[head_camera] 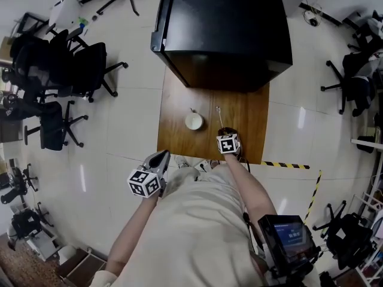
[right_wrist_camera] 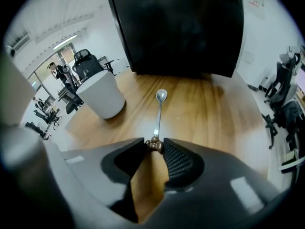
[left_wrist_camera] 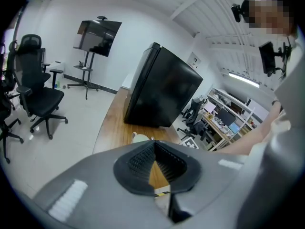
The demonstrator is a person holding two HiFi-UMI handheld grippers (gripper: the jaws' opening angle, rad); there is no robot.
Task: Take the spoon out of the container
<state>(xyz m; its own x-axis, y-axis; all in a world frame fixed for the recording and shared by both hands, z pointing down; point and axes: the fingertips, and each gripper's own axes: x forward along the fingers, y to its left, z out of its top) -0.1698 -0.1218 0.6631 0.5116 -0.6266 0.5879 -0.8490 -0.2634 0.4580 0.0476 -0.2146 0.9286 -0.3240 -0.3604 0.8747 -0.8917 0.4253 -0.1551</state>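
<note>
A white cup (head_camera: 193, 121) stands on the wooden table (head_camera: 254, 130); in the right gripper view the cup (right_wrist_camera: 101, 94) is to the left of the jaws. A metal spoon (right_wrist_camera: 159, 109) lies outside the cup, bowl end pointing away toward the black cabinet. Its brown handle end sits between the tips of my right gripper (right_wrist_camera: 154, 145), which is shut on it. In the head view the spoon (head_camera: 219, 117) shows as a thin line just beyond the right gripper (head_camera: 225, 131). My left gripper (head_camera: 160, 158) hangs off the table's near left corner, shut and holding nothing, as the left gripper view (left_wrist_camera: 153, 145) shows.
A big black cabinet (head_camera: 221, 28) covers the far half of the table. Office chairs (head_camera: 66, 70) crowd the floor at the left, more at the right (head_camera: 353, 82). Yellow-black tape (head_camera: 287, 165) marks the floor by the table's near right corner.
</note>
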